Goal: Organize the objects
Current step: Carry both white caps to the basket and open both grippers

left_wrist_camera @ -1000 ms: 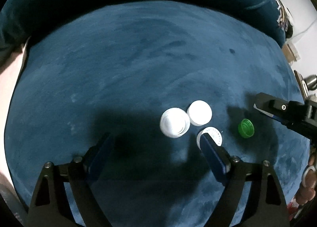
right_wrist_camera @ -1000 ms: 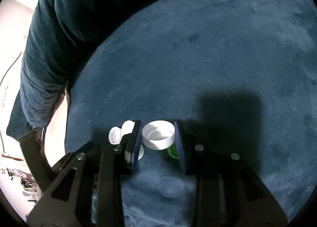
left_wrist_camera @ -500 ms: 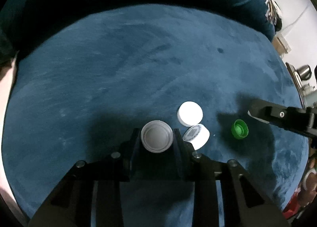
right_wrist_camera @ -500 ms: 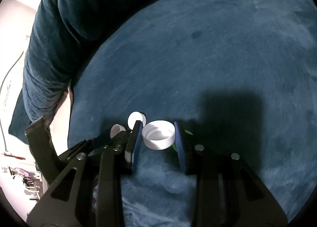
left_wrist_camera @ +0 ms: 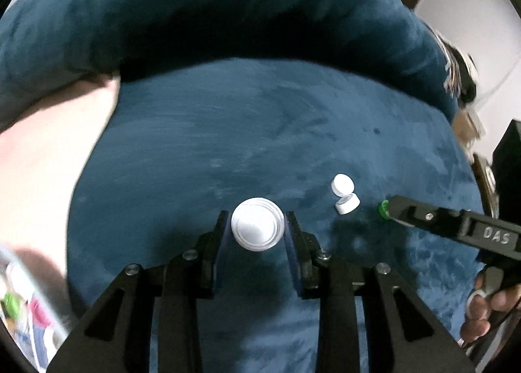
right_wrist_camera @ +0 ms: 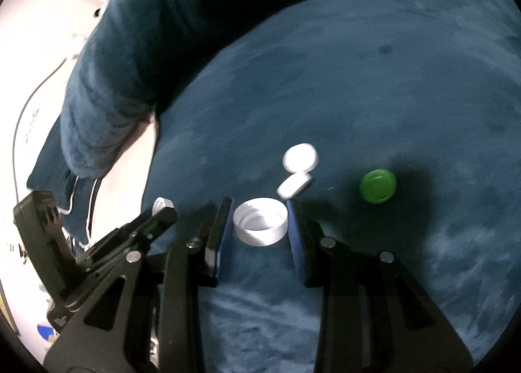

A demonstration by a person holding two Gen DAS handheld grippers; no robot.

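While the left tool pinches a wide white ribbed plastic lid at lower centre, right tool clamps an open-side-up white screw cap, two small white caps and a green bottle cap on blue velvet cushion, right of centre.

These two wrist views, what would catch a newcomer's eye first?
Each gripper clamps a white cap: the left gripper holds a ridged white lid, the right gripper an open-side-up white screw cap. Beyond them on the dark blue velvet cushion, the bright green cap stands out, right of two small white caps lying together.
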